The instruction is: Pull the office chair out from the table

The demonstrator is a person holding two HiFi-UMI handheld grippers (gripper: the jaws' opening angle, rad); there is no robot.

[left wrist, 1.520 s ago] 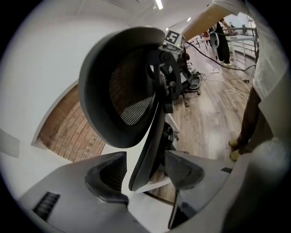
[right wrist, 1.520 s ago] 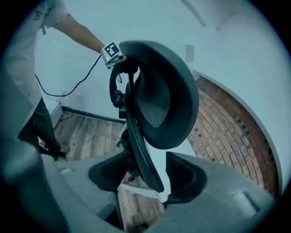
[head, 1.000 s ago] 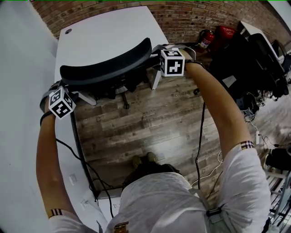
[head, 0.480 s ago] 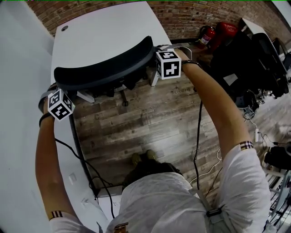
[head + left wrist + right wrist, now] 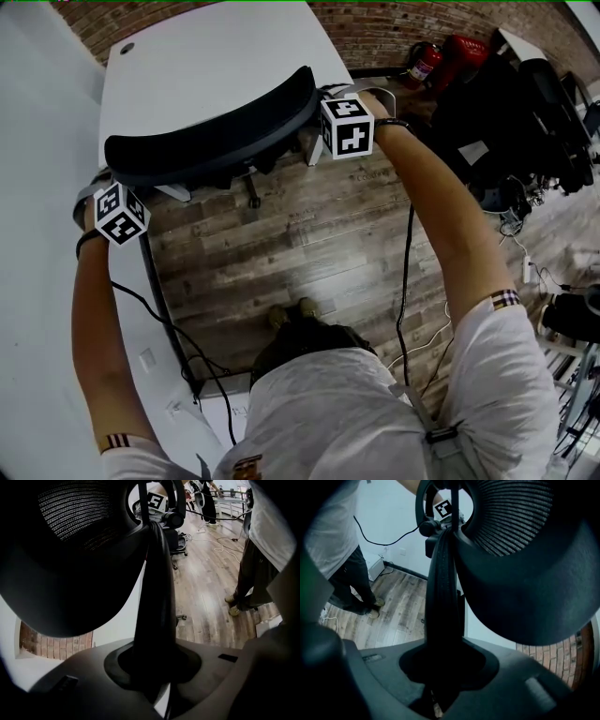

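The office chair's dark curved backrest [image 5: 216, 136] stands against the white table [image 5: 206, 56], seat tucked under it. My left gripper [image 5: 97, 186] sits at the backrest's left end and my right gripper [image 5: 321, 98] at its right end. In the left gripper view the backrest's black rim [image 5: 154, 592] runs down into the left gripper [image 5: 154, 665], whose jaws are closing and grip it. In the right gripper view the rim [image 5: 443, 592] likewise fills the right gripper [image 5: 443, 667], its jaws closing on it. The pads themselves are hidden in shadow.
The chair's base and a caster [image 5: 251, 199] show under the table edge on the wood floor [image 5: 309, 244]. A red fire extinguisher [image 5: 424, 64] and dark chairs and gear [image 5: 525, 112] crowd the right. Cables trail by my feet [image 5: 291, 314]. A white wall runs along the left.
Both grippers stay at the ends of the backrest, with the right marker cube sunk slightly against it. The chair stands at the same place by the table.
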